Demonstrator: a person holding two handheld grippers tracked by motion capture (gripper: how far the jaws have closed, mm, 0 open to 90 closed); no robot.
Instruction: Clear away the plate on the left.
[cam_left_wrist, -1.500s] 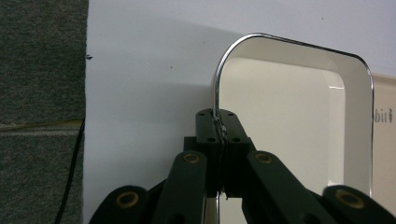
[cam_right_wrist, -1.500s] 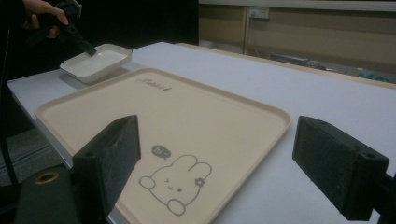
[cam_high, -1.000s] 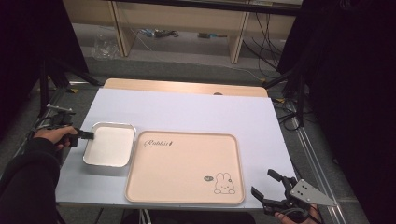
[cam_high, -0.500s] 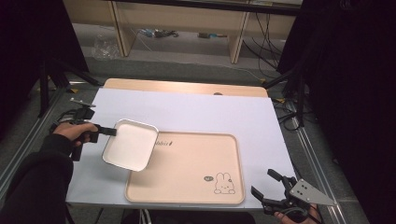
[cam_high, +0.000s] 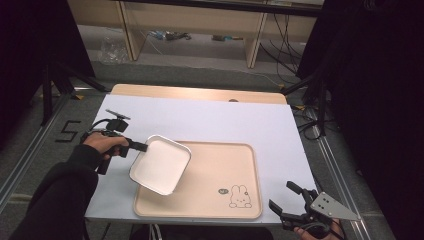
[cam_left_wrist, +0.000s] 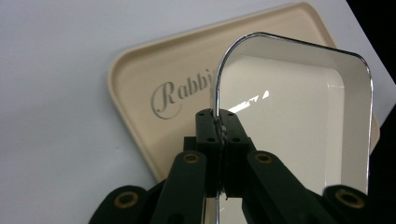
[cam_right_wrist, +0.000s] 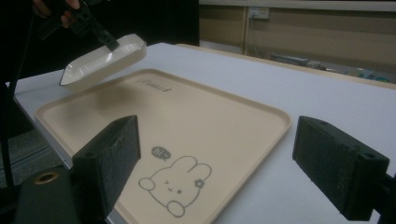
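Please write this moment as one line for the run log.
left claw: shut on rim of white dish | dish: lifted, tilted, above tray corner | right claw: open, idle near rabbit drawing

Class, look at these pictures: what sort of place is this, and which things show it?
Probably a lab or workshop set up for recording, not a kitchen: a white-covered table on a grey floor, loose cables by bare wooden shelving, and dark curtains around it.
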